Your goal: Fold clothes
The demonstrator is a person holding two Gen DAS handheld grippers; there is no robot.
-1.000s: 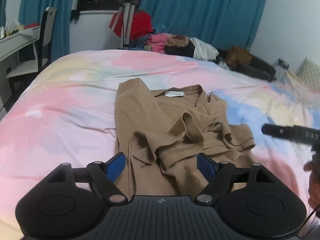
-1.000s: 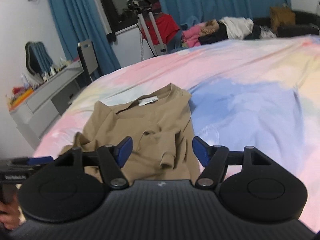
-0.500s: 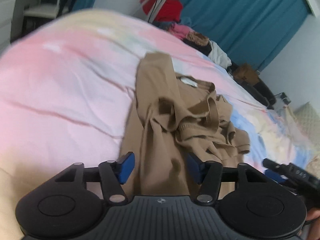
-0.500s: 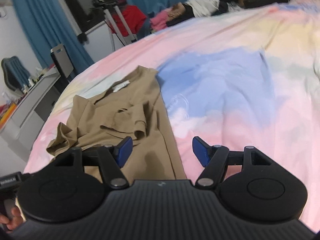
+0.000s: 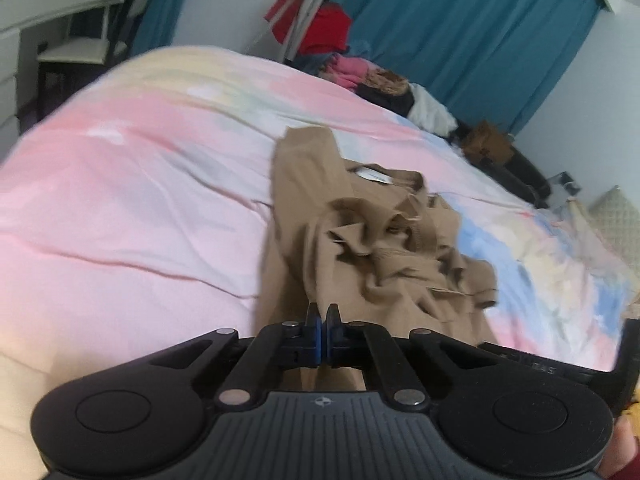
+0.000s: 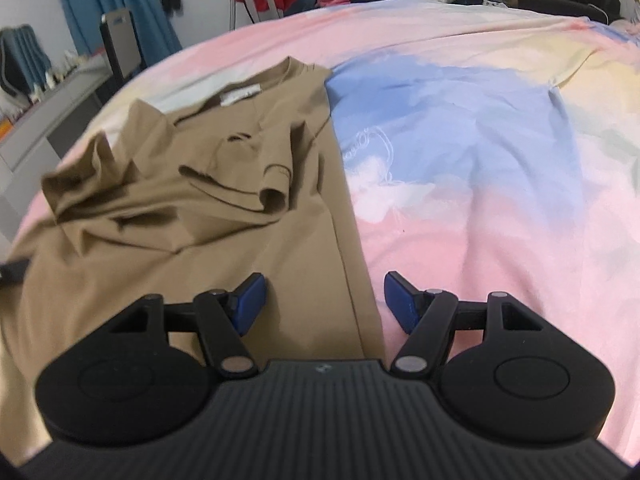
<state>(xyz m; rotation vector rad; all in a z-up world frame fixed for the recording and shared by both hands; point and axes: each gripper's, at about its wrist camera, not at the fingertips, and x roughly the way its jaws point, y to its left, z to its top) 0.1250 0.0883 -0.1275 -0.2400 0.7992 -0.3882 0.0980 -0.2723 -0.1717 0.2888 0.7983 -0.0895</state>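
A tan T-shirt (image 5: 380,248) lies crumpled on the pastel bedspread, collar and white label at the far end. It also shows in the right wrist view (image 6: 224,200), sleeves bunched on its middle. My left gripper (image 5: 322,314) is shut on the shirt's near left hem, the cloth running up from between the blue pads. My right gripper (image 6: 322,300) is open, its fingers straddling the shirt's near right edge, low over the bed.
The bed (image 5: 120,208) is covered in a pink, blue and yellow spread (image 6: 460,152). A pile of clothes (image 5: 380,88) lies at the far edge before blue curtains. A white desk and chair (image 5: 76,48) stand to the left.
My left gripper closed on the shirt's near hem. My right gripper moved down and forward over the shirt's right edge, staying open.
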